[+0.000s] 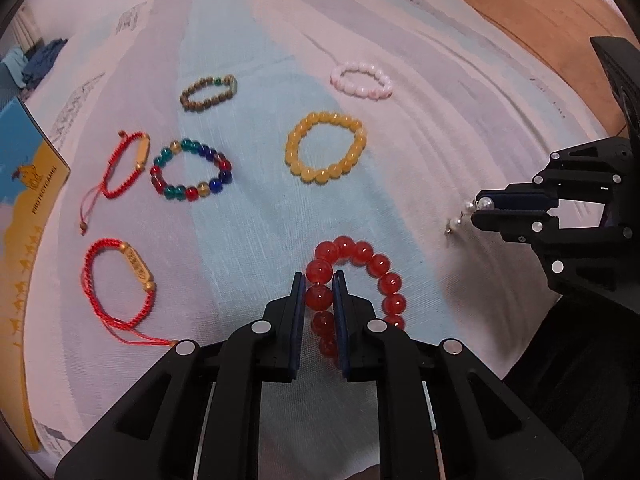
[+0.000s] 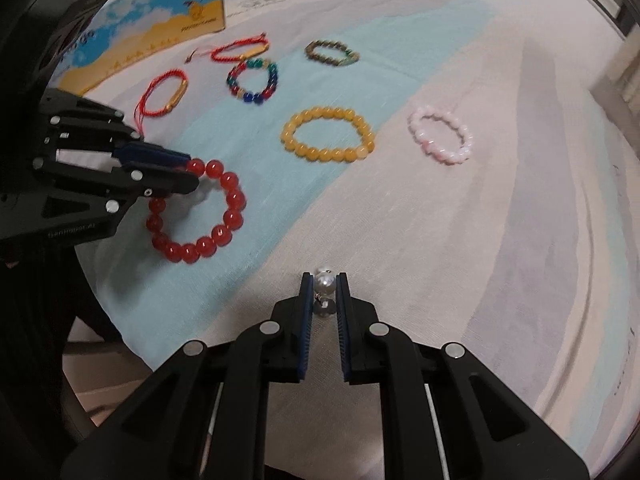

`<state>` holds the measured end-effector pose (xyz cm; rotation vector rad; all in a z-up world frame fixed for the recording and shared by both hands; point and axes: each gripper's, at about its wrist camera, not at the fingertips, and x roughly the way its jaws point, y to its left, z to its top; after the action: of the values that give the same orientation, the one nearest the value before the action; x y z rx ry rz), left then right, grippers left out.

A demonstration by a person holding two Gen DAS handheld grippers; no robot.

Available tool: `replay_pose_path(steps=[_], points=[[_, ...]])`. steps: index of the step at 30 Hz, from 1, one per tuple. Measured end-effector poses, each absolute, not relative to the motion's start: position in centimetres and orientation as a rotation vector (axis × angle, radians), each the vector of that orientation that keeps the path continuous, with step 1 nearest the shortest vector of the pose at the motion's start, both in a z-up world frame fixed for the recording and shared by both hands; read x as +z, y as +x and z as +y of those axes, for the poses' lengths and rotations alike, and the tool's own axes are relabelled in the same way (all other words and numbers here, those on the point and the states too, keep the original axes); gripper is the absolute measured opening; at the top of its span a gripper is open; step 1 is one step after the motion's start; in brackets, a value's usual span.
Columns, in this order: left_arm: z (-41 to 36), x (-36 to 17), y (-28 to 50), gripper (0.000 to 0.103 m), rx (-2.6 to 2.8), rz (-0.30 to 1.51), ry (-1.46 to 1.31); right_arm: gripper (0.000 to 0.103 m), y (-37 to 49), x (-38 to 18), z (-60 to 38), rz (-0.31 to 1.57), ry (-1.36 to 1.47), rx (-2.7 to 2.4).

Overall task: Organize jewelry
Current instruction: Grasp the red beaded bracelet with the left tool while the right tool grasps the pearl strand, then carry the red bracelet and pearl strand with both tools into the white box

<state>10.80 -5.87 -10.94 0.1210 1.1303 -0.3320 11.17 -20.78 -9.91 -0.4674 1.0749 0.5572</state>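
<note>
On a pastel striped bedsheet [image 1: 248, 216], the left gripper [image 1: 319, 280] clamps a red bead bracelet [image 1: 360, 264]; the right gripper [image 2: 325, 280] pinches pearl earrings [image 2: 325, 283].

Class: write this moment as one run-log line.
left gripper: shut on red glass-bead bracelet | right gripper: shut on white pearl earrings | yellow bead bracelet: on cloth

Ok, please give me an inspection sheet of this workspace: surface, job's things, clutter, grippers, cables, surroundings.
Surface: striped bedsheet, wrinkled.
Job's things: yellow bead bracelet, pink bead bracelet, multicolour bead bracelet, brown bead bracelet, two red cord bracelets, lying apart.
Clutter: blue-yellow box at the edge.
Grippers: left hand-held gripper shut on red bead bracelet; right hand-held gripper shut on pearl earrings.
Cables: nothing seen.
Surroundings: wooden floor.
</note>
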Motion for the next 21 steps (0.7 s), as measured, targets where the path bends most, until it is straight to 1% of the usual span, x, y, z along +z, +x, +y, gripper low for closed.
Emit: replay_pose_path(steps=[12,21], points=[[-5.7,-6.3,9.8,0.013,-0.324,1.058,0.128,0.011,10.3,-5.2,-20.8,1.014,-0.375,0.506],[-4.5,-3.6,9.8,0.013,-0.289,1.017,0.115,0.011,10.1,-3.1,-19.9,0.976,-0.302,0.451]])
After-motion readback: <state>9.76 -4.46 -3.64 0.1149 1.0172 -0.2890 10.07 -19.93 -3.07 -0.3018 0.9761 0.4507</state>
